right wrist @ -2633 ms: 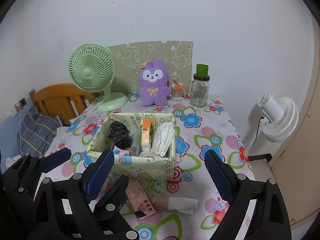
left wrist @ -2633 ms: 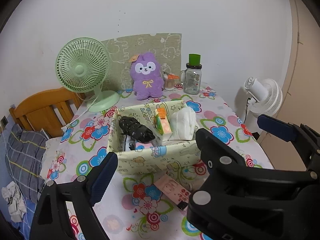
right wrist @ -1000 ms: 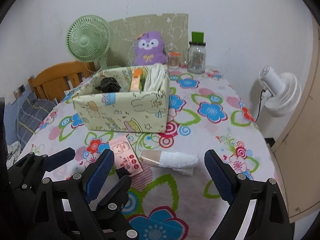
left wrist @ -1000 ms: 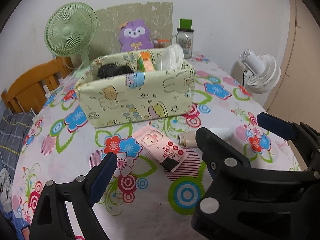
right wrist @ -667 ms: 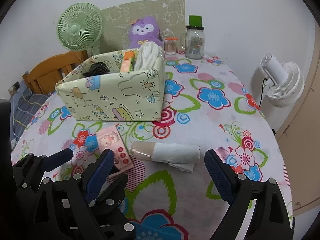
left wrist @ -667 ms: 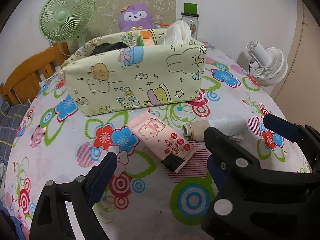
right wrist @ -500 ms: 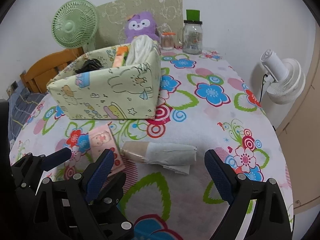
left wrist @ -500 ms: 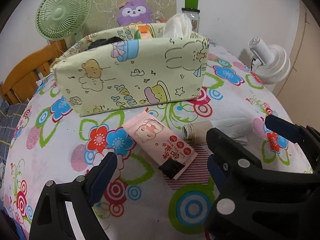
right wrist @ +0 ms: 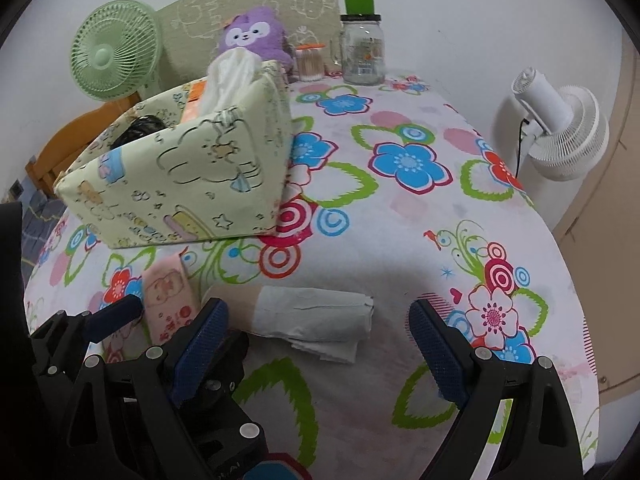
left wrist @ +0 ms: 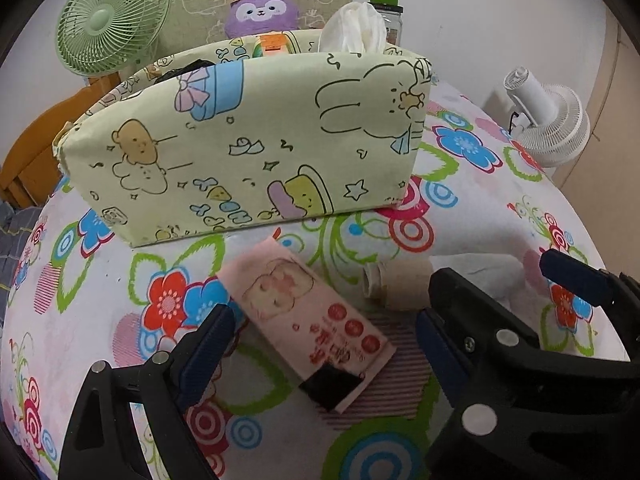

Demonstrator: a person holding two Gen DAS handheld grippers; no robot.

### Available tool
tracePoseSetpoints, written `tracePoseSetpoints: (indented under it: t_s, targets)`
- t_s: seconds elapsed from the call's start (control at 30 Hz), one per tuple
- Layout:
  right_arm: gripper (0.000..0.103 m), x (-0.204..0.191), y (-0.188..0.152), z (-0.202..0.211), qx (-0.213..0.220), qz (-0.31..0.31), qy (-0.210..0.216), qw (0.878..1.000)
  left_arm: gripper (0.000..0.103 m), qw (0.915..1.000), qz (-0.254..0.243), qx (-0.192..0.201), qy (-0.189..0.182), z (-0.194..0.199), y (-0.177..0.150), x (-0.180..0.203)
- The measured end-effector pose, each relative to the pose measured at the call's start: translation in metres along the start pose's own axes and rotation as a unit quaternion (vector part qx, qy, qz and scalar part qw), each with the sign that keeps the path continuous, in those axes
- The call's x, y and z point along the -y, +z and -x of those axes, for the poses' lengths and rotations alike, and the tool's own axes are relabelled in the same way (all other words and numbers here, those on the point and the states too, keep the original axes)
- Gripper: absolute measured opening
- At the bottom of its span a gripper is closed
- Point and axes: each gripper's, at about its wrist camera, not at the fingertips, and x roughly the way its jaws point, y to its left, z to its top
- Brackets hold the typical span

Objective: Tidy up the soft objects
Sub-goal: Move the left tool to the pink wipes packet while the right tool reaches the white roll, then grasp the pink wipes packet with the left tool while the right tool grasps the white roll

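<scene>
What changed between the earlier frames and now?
Both have come down and forward: the left hand-held gripper over the pink tissue packet, the right hand-held gripper over the white paper-wrapped roll. Both open, nothing gripped. Packet, roll and the pale green cartoon-print fabric box have not moved.

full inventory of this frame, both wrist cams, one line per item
fabric bin: 1, pale green cartoon print, table centre-left
white cloth: 1, sticking out of bin's right end
orange pack: 1, inside bin
black item: 1, inside bin's left end
pink packet: 1, flat in front of bin
paper roll: 1, white on tan core, lying right of packet
plush: 1, purple, table back
desk fan: 1, green, back left
jar: 1, clear, green cap
white fan: 1, beyond table's right edge
left gripper: open, over packet
right gripper: open, at roll
</scene>
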Motion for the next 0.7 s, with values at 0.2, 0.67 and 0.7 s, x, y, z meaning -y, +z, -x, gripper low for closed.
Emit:
tracePoseSetpoints:
  t_s: [0.2, 0.67, 0.7]
  targets:
    - [0.094, -0.001, 0.003, -0.003, -0.003, -0.005, 0.010, 1.000, 0.057, 0.9999, 0.008, 0.009, -0.004, 0.004, 0.003, -0.005]
    - [0.099, -0.023, 0.008, -0.020, -0.018, 0.011, -0.002, 1.000, 0.043, 0.9996, -0.009, 0.024, -0.010, 0.007, -0.001, -0.015]
    - [0.101, -0.024, 0.009, -0.022, -0.020, 0.009, -0.003, 1.000, 0.044, 0.9996, -0.010, 0.024, -0.011, 0.007, -0.001, -0.015]
